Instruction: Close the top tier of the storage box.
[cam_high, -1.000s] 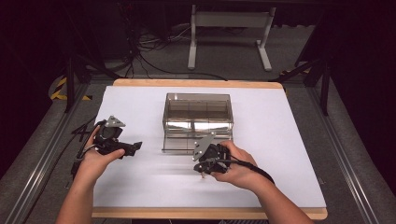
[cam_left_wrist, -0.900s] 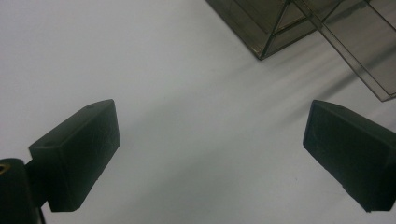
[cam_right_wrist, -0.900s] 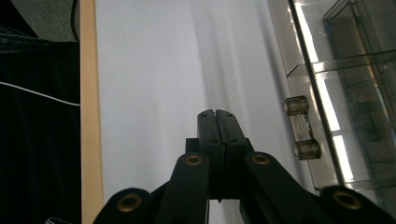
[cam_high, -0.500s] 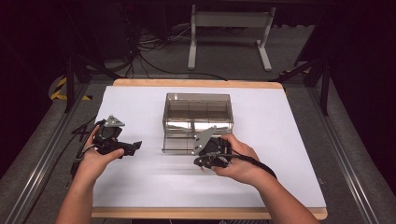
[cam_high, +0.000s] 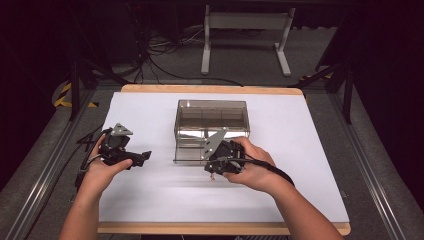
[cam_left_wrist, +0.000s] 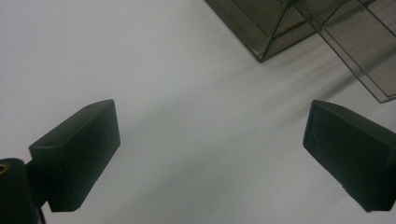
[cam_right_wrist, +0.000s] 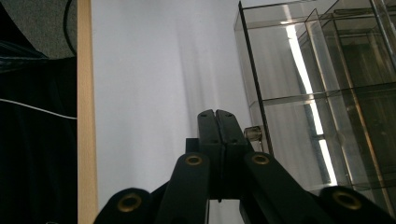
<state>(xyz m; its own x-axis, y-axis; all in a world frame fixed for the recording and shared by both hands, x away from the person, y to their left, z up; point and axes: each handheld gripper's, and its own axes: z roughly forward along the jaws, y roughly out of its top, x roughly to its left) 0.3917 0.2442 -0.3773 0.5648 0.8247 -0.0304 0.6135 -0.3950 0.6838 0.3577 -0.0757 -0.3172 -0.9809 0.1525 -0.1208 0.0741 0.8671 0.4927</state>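
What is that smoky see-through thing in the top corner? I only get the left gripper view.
Observer: A clear box split into compartments, standing mid-table in the high view.
Operator: Where's the other gripper?
Observer: The right gripper is at the box's near side, in the person's hand.
Operator: Is it holding anything?
Observer: No. Its jaws are shut together with nothing between them, and a small knob on the box sits just beside their tips.

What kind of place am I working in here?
Most likely a lab recording bench, not a home: a white-topped table with a wooden edge, metal rails alongside it, loose cables on a grey carpeted floor, dark surroundings, and a clear plastic drawer box.
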